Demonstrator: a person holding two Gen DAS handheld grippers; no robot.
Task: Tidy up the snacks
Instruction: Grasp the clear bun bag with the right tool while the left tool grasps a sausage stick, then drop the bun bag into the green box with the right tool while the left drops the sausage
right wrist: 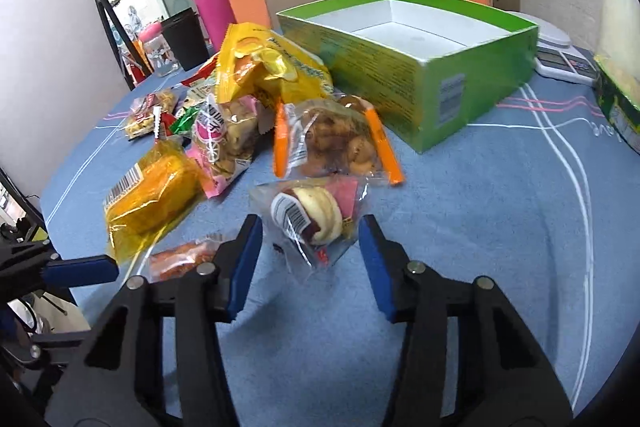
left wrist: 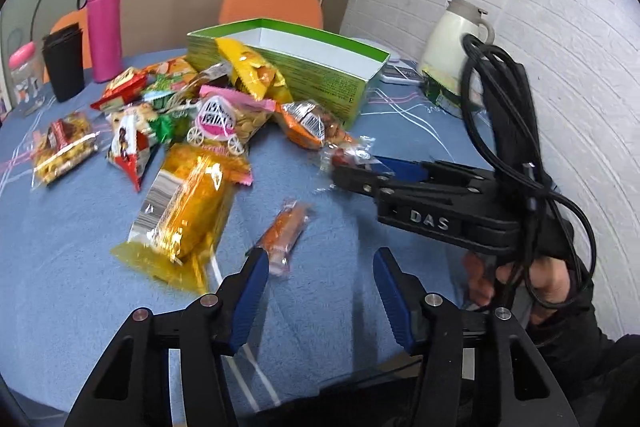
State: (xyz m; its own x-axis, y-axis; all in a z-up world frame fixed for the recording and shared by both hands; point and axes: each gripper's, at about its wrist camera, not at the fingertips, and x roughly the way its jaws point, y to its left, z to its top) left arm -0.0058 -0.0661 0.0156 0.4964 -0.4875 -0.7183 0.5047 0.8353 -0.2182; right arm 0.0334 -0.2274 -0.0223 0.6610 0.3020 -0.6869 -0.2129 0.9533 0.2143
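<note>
While both jaws stand wide apart and hold nothing, the right gripper [right wrist: 311, 241] brackets a clear-wrapped pastry [right wrist: 310, 217] on the blue tablecloth [right wrist: 480, 227]; the green box [right wrist: 424, 83] sits at one o'clock, the left gripper [left wrist: 320, 269] near an orange snack stick [left wrist: 283, 233].

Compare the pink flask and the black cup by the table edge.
The pink flask is taller, slimmer and capped; the black cup is shorter, wider and has no visible lid. The flask carries a dark strap, the cup none. Both stand upright, side by side on the blue tablecloth.
</note>
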